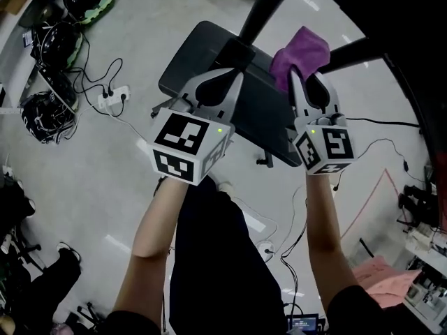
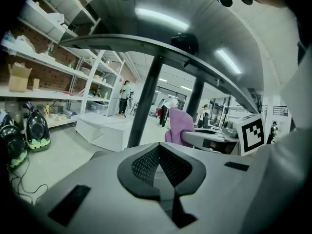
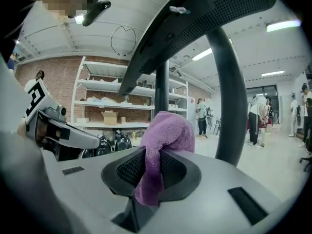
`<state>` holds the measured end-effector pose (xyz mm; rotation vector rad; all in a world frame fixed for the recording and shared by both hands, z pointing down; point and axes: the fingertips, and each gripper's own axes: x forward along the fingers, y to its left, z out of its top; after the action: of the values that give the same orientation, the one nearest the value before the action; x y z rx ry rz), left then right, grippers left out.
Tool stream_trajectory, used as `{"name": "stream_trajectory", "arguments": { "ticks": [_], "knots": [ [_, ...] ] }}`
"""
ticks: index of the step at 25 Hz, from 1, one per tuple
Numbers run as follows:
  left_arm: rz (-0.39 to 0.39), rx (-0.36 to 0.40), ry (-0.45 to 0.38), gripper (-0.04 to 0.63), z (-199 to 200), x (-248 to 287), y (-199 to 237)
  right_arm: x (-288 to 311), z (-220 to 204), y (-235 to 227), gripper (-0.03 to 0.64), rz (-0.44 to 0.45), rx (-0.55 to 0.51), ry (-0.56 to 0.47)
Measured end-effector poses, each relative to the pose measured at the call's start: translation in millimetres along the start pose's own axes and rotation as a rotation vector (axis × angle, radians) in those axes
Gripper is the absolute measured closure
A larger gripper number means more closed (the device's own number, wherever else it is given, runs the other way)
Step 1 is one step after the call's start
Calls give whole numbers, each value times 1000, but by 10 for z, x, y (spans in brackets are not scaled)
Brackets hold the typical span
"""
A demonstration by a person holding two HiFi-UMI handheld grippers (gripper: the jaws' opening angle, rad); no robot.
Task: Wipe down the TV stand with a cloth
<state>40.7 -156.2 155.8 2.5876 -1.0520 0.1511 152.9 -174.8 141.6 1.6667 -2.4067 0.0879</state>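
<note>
The right gripper point(image 3: 152, 169) pinches the purple cloth point(image 3: 168, 130) by 1 fold, over the TV stand point(image 1: 192, 54) base. Soft, light and floppy, the cloth probably wipes best bunched. The left gripper point(image 2: 161, 169) is closed on nothing.

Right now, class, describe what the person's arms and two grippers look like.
Both the left gripper and right gripper have light grey bodies with black mesh-textured pads. Each carries a white cube printed with black square markers and a small green light. Forearms are bare; dark sleeves show above them.
</note>
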Motion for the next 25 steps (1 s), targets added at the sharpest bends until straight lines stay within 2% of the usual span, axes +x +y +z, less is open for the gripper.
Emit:
{"name": "stream_trajectory", "arguments": {
  "ticks": [5,12,18,25],
  "knots": [
    [-59,42,-2,589,262,58,-441,-348,307,-187,532,-32,-18,-41],
    [-132,107,-15,589,525,302,-935,-761,740,-711,532,-145,-39,-131],
    [-165,106,-15,589,581,570,-1098,-800,894,-1034,532,-204,-34,-192],
    [-180,109,-7,589,572,774,-1163,-780,955,-1267,532,-222,-22,-221]
  ]
}}
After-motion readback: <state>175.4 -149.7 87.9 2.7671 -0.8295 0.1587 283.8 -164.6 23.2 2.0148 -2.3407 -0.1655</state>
